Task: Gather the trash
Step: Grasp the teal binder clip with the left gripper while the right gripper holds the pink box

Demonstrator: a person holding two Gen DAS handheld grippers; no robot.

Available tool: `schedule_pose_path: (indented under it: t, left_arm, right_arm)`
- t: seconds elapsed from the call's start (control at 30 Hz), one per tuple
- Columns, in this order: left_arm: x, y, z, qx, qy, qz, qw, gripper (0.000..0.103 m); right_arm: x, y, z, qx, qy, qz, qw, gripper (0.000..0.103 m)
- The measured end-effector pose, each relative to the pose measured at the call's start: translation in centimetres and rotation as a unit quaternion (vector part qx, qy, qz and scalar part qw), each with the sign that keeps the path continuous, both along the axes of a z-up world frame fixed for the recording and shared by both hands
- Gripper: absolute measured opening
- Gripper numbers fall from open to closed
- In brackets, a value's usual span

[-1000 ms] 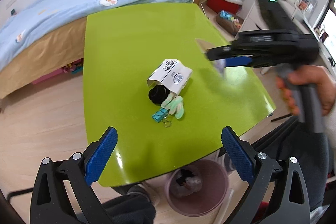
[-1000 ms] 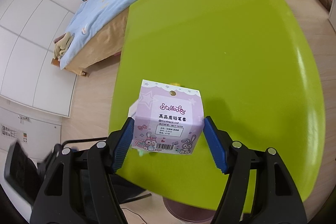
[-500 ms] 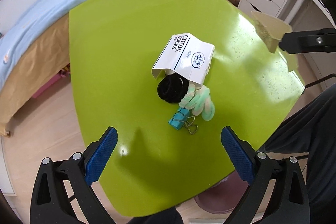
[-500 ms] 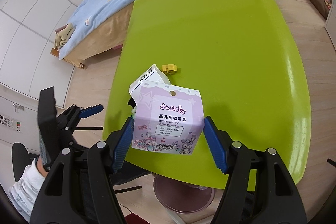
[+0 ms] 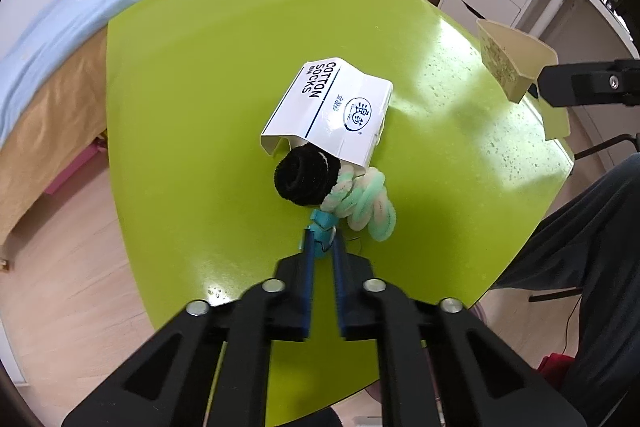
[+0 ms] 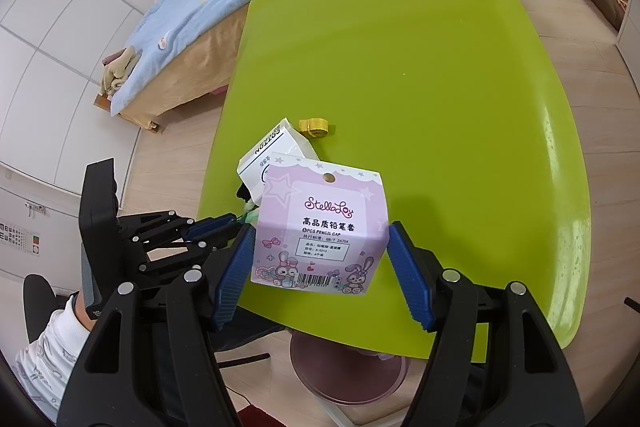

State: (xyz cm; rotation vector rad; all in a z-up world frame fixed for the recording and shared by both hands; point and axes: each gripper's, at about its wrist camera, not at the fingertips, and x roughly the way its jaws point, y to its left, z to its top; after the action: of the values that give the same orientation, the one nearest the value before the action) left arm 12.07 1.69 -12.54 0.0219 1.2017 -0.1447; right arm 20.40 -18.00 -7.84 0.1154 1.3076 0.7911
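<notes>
Within the last half second our left gripper [image 5: 322, 247] went from wide open to pinched on the teal binder clip [image 5: 320, 227]. Right gripper [image 6: 320, 255] still clamped the pencil-cap box [image 6: 320, 227] above the pink bin [image 6: 348, 367]; drop seemed next.

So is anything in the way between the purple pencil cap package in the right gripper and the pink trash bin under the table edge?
Nothing visible: the purple pencil cap package hangs near the green table's edge, the pink trash bin open just below.
</notes>
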Motion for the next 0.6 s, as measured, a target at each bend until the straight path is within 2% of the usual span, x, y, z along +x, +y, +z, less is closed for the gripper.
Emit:
schedule_pose_path:
  t: [0.33,0.6]
  left_arm:
    - [-1.4,0.2,1.8,-0.015,-0.01,0.032,0.9993,0.002]
    - [-4.2,-0.1,4.9,-0.034,-0.039,0.05,0.9974,0.002]
  right_arm:
    - [-0.9,0.3,0.3,-0.009,-0.019,0.012,1.0,0.066]
    - [-3.1,-0.5,2.1,-0.026,-0.062,0.029,0.997,0.066]
